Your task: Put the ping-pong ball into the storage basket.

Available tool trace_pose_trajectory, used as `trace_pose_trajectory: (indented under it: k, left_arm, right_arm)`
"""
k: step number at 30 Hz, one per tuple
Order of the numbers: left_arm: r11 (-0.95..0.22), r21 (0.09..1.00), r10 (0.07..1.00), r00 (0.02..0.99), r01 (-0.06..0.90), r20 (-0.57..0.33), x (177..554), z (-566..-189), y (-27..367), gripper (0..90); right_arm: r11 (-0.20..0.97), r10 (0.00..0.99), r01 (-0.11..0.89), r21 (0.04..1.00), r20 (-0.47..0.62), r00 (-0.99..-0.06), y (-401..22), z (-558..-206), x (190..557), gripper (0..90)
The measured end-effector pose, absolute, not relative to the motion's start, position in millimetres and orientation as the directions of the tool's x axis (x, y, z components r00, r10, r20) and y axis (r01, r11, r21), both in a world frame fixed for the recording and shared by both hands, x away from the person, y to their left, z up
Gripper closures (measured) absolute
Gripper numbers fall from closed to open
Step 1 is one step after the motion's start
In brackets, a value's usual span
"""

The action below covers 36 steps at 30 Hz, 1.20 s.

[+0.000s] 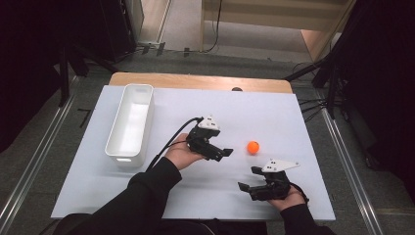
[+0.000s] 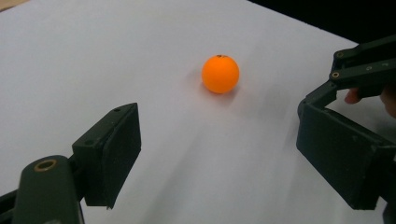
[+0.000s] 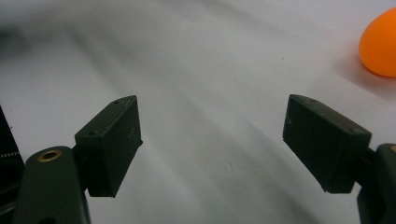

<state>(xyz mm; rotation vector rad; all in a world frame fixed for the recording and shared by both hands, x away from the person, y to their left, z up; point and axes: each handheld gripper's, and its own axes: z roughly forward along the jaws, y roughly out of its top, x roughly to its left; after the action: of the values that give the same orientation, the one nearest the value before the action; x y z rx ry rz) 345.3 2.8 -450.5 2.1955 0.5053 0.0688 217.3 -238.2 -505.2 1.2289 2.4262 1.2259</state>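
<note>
**Orange ball between two spread tools, right half of the desk**

We note first what is cut off. In the right gripper view the orange ball [image 3: 380, 44] sits at the upper right corner of the frame, only its left part showing; the desk [image 3: 210, 93] beneath is streaked with blur. In the left gripper view the far end of the right tool [image 2: 359, 70] enters from the right edge, with a fingertip behind it; the rest of it is out of frame. In the high view the person's dark sleeves run off the bottom, and a small dark mark at the desk's far edge is too small for us to identify.

The ball [image 1: 253, 147] lies bare on the desk, right of centre and towards the near edge, touched by nothing. It is smooth, round, matt orange, with a tiny dark spot on top, seen in the left gripper view [image 2: 220, 73].

The left tool [image 1: 221, 152] is just left of the ball, jaws spread wide and pointing at it; nothing lies between its blocky black pads [image 2: 116, 154]. The right tool [image 1: 249, 178] is near the desk's near edge, below the ball, also spread and empty. Each carries a pale three-cornered plate.

The desk is a smooth white sheet over a wooden top, whose strip shows along the far edge. A long white bin [image 1: 130, 122] with rounded corners stands near the left edge, well apart from the ball.
</note>
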Motion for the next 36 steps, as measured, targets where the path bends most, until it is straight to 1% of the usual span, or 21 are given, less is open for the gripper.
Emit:
trace_pose_trajectory:
  k: [3, 5, 17, 19, 21, 36]
  left_arm:
    - [-0.564, 0.759, 0.378, 0.919, 0.324, -0.112, 345, -451, -1, 14.6]
    - [-0.546, 0.77, 0.365, 0.921, 0.331, -0.137, 346, -451, -2, 14.6]
    - [-0.538, 0.764, 0.345, 0.92, 0.356, -0.185, 354, -452, -16, 14.6]
    - [-0.539, 0.763, 0.347, 0.92, 0.356, -0.185, 354, -452, -18, 14.7]
    - [-0.526, 0.771, 0.352, 0.917, 0.36, -0.188, 357, -453, -20, 16.6]
    - [-0.531, 0.762, 0.365, 0.912, 0.37, -0.188, 365, -455, -37, 16.6]
  right_arm:
    - [0.326, 0.731, 0.602, 0.729, 0.209, -0.649, -238, -505, 217, 18.0]
    - [0.325, 0.733, 0.603, 0.729, 0.209, -0.648, -239, -505, 217, 18.0]
    - [0.324, 0.732, 0.608, 0.725, 0.215, -0.647, -238, -505, 216, 18.0]
    - [0.323, 0.732, 0.61, 0.724, 0.217, -0.646, -238, -505, 216, 18.0]
    - [0.325, 0.732, 0.605, 0.727, 0.212, -0.648, -238, -505, 216, 18.0]
    - [0.324, 0.731, 0.602, 0.73, 0.211, -0.649, -239, -505, 217, 18.0]
